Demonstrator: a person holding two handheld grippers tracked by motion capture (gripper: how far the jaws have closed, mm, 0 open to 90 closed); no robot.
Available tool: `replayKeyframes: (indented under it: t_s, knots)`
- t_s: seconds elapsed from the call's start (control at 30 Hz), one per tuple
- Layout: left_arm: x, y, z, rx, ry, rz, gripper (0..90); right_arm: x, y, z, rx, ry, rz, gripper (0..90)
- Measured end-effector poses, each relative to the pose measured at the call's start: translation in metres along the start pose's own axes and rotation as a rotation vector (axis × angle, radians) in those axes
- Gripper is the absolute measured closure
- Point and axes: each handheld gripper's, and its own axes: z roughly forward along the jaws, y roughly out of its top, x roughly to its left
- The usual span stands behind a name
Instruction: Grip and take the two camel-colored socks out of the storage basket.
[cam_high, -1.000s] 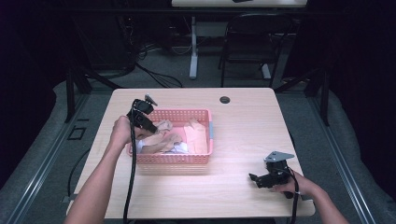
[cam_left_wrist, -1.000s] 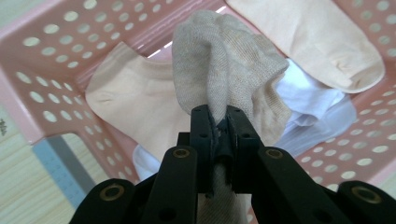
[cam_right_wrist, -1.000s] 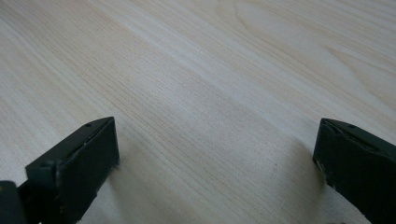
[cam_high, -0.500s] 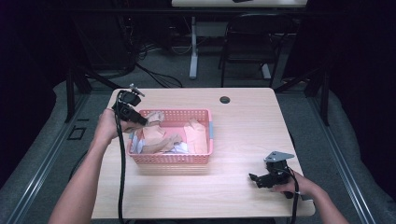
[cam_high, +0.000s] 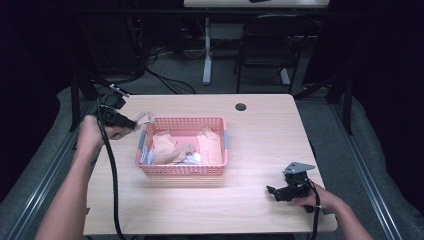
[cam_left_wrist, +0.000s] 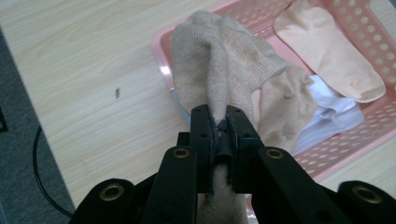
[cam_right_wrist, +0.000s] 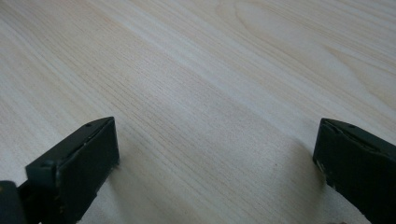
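A: We logged the beige sock (cam_left_wrist: 219, 60) as clamped tight between the pads of the left gripper (cam_left_wrist: 218, 133), cloth bunched ahead of the jaws and hanging beside the basket's near-left corner.

B: Agreed. From above, we saw that gripper (cam_high: 131, 123) just outside the pink basket (cam_high: 181, 169), which lay ahead of the jaws with more socks (cam_left_wrist: 327, 51) and a white cloth (cam_left_wrist: 334, 114) inside.

A: Step in hand, we judged: lifting one sock out of the basket.

B: And the right gripper (cam_high: 278, 192)?

A: We recorded its jaws spread wide with nothing between them, resting on bare table (cam_right_wrist: 196, 84), well apart from the basket.

B: Next, we reckoned, the sock needed carrying clear to open tabletop before release.
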Motion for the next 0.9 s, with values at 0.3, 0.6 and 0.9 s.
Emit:
replayKeyframes:
  t_s: [0.3, 0.6, 0.9]
  knots:
    - [0.032, -0.024, -0.010, -0.028, 0.025, -0.092, 82.9, 0.000, 0.000, 0.000, 0.000, 0.000, 0.000, 0.0]
    - [0.053, -0.046, 0.004, -0.019, 0.119, -0.167, 83.1, 0.000, 0.000, 0.000, 0.002, 0.000, -0.002, 0.0]
    - [0.066, -0.065, 0.035, 0.042, 0.099, -0.227, 83.1, 0.000, 0.000, 0.000, 0.000, 0.000, -0.001, 0.0]
